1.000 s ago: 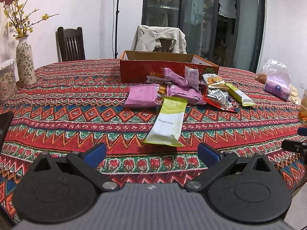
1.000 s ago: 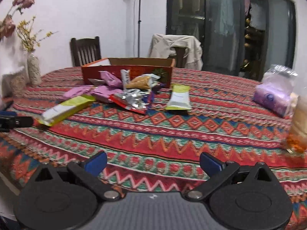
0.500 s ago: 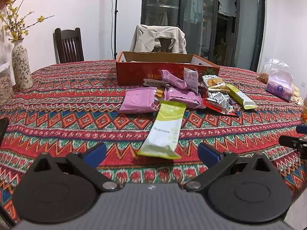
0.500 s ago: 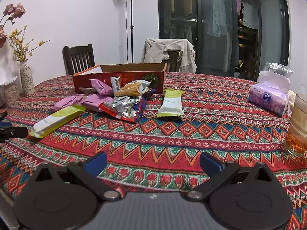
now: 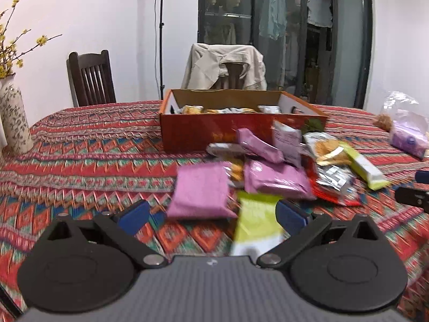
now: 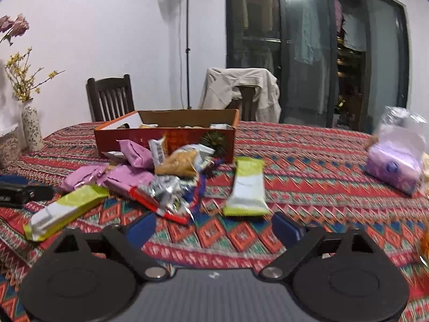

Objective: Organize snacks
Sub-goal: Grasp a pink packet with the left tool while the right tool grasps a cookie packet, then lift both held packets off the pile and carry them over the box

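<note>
Left wrist: left hand-held gripper (image 5: 211,212) is closing in on the snack pile, jaws wide, gripping nothing; green-white wafer pack (image 5: 254,228) is now lying between its fingers, a likely first pick. Right wrist: right hand-held gripper (image 6: 213,226) is advancing too, spread and empty, second green pack (image 6: 248,185) just ahead, box (image 6: 166,136) beyond on the bench (image 6: 321,177).

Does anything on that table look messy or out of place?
Yes. Snack packets lie heaped on the tablecloth in front of the red cardboard box, some overlapping, though the box already holds a few.
</note>
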{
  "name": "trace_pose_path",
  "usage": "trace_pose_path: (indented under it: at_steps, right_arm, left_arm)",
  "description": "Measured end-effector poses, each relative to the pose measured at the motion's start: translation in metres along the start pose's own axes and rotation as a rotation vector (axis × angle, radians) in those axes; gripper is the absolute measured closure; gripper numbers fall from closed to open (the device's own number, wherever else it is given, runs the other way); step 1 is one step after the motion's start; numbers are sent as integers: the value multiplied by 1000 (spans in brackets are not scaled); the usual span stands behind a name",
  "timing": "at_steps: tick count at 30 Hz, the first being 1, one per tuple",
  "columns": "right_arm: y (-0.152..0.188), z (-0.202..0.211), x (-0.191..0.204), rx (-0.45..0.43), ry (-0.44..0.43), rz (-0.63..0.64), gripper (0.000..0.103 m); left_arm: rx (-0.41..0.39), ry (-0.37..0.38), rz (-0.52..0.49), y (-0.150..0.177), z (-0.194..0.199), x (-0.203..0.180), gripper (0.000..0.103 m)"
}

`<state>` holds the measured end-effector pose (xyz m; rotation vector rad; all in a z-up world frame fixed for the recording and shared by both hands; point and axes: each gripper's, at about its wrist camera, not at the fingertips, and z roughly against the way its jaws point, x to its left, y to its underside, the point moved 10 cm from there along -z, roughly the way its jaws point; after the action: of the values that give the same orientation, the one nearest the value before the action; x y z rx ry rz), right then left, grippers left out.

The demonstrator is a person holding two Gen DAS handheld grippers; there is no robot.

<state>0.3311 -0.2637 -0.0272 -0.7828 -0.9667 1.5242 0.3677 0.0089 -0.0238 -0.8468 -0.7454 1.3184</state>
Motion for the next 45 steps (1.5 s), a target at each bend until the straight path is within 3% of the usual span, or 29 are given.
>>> trace_pose_path:
  at_steps: [9,16,19,22,27,39,45]
  right_arm:
    - [-40,-60,26,-12,-83,-11,22]
    - [-54,-113,42,13,-15,75,28]
    - [-51,-130,49,40,11,140,49]
    - [-50,-134,50,34,16,135,52]
    - [-51,-126,49,25,17,123,63]
    - [-22,-54,48,25,-61,122,63]
    - [15,-14,50,75,-115,72,63]
  left_arm:
    - [98,51,61,-17,-66,18,13]
    - [138,65,49,-6,-86,16,25]
    - [133,60,28,-3,-89,17,41]
    - [131,57,18,-3,-87,17,42]
    - [119,31,19,-6,-75,20,42]
    - [-4,25,71,-4,39,21,42]
    - [45,73,52,20,64,-2,42]
